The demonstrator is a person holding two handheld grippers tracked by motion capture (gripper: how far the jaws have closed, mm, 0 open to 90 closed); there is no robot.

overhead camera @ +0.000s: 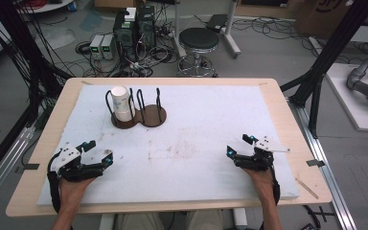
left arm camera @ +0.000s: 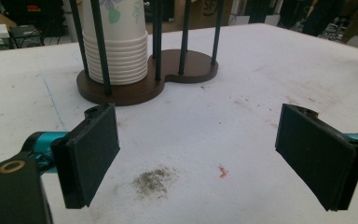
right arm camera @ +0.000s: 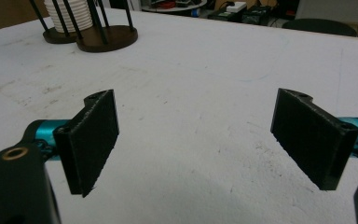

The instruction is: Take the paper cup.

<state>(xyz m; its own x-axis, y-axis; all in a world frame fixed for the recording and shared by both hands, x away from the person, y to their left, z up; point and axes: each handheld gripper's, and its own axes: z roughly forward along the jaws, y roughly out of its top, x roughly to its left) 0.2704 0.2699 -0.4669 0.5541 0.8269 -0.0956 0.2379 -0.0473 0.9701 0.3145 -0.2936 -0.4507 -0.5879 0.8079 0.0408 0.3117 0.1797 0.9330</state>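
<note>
A stack of white paper cups (overhead camera: 120, 102) stands in the left bay of a dark wooden two-bay holder (overhead camera: 139, 118) with black upright rods, at the far left of the white mat. The right bay holds nothing. My left gripper (overhead camera: 99, 151) rests low near the mat's front left, open, nothing between its pads. In the left gripper view the cup stack (left arm camera: 116, 46) and holder (left arm camera: 144, 86) lie ahead of the left gripper (left arm camera: 198, 156). My right gripper (overhead camera: 239, 145) sits at the front right, open and empty. From the right gripper (right arm camera: 196, 142), the holder (right arm camera: 106, 38) shows far off.
The white mat (overhead camera: 196, 143) covers a wooden table (overhead camera: 287, 110). A dark smudge (left arm camera: 153, 181) and a small red mark (left arm camera: 223, 171) stain the mat by the left gripper. Beyond the table stand a stool (overhead camera: 199, 44), computer boxes (overhead camera: 133, 28) and floor cables. Black frame posts (overhead camera: 318, 72) flank the sides.
</note>
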